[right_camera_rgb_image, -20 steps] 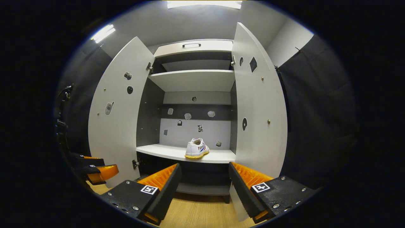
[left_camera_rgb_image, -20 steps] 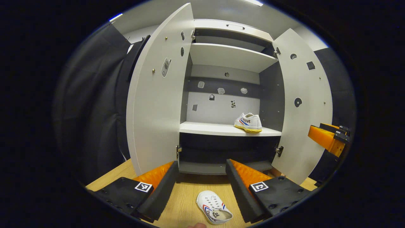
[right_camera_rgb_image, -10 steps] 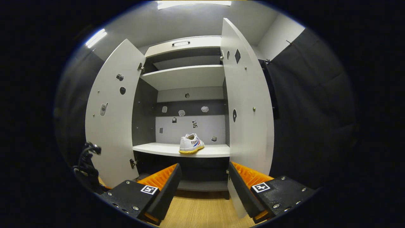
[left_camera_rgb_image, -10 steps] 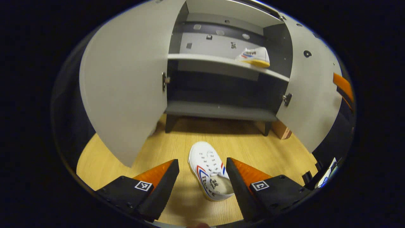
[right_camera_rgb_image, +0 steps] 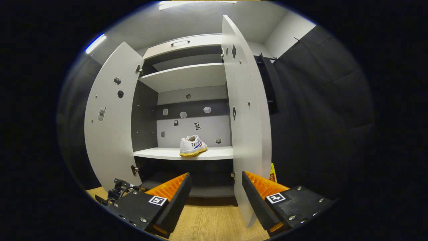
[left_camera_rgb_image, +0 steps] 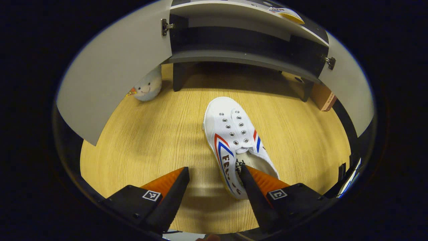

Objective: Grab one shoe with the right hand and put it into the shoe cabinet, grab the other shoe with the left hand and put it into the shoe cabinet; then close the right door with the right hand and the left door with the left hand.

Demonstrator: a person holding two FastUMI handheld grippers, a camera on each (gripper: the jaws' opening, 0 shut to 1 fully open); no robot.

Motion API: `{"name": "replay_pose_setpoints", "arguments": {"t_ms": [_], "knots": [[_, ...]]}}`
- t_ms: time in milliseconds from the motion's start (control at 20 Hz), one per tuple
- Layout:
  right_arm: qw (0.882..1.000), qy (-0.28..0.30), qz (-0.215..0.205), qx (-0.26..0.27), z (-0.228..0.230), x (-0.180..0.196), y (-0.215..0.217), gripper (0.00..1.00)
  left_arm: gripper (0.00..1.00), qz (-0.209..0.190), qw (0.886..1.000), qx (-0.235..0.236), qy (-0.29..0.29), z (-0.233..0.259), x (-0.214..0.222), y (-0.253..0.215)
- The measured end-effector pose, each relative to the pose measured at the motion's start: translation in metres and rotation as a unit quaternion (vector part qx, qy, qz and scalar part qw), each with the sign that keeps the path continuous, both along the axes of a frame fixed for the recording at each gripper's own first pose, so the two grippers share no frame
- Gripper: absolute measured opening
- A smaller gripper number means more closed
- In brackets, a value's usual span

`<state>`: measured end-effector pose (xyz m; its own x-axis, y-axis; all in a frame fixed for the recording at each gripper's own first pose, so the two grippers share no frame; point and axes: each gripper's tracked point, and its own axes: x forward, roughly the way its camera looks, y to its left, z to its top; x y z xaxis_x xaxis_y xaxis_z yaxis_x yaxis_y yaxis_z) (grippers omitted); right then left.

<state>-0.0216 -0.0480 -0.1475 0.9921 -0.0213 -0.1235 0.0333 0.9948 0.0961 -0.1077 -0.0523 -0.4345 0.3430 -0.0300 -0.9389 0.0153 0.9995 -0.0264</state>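
We've got the left hand-held gripper (left_camera_rgb_image: 214, 174) wide over the floor shoe (left_camera_rgb_image: 235, 144), lining up the heel grab.

Left gripper (left_camera_rgb_image: 214, 175) angled down, jaws wide apart, one finger (left_camera_rgb_image: 257, 190) at five o'clock, right gripper (right_camera_rgb_image: 215, 182) held level, jaws parted, nothing between them

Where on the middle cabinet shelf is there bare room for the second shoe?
In the right gripper view, the middle shelf is bare from the left wall up to the shoe already there. That shoe sits right of centre, so the strip between it and the right door is tighter. The shoe on the floor would fit left.
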Motion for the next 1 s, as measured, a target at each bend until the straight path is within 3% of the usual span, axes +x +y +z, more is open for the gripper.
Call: {"name": "replay_pose_setpoints", "arguments": {"t_ms": [150, 350, 600, 850, 1000], "knots": [[1.000, 0.001, 0.003, 0.005, 0.000, 0.004, 0.001, 0.92, 1.00, 0.011, 1.000, 0.021, -0.016, -0.008, 0.009, 0.010], [1.000, 0.000, 0.008, 0.000, 0.001, 0.013, 0.003, 0.92, 1.00, 0.019, 0.998, -0.007, -0.062, -0.015, 0.022, 0.005], [1.000, 0.004, 0.021, -0.015, 0.000, 0.020, 0.010, 0.92, 1.00, -0.025, 0.980, 0.019, -0.198, -0.023, 0.062, 0.009], [0.999, 0.012, 0.033, -0.012, -0.002, 0.021, 0.023, 0.92, 1.00, 0.022, 0.977, -0.066, -0.201, -0.032, 0.061, -0.002], [0.999, 0.015, 0.038, -0.009, -0.002, 0.021, 0.028, 0.92, 0.55, 0.002, 0.975, -0.051, -0.218, -0.027, 0.068, -0.009]]}}
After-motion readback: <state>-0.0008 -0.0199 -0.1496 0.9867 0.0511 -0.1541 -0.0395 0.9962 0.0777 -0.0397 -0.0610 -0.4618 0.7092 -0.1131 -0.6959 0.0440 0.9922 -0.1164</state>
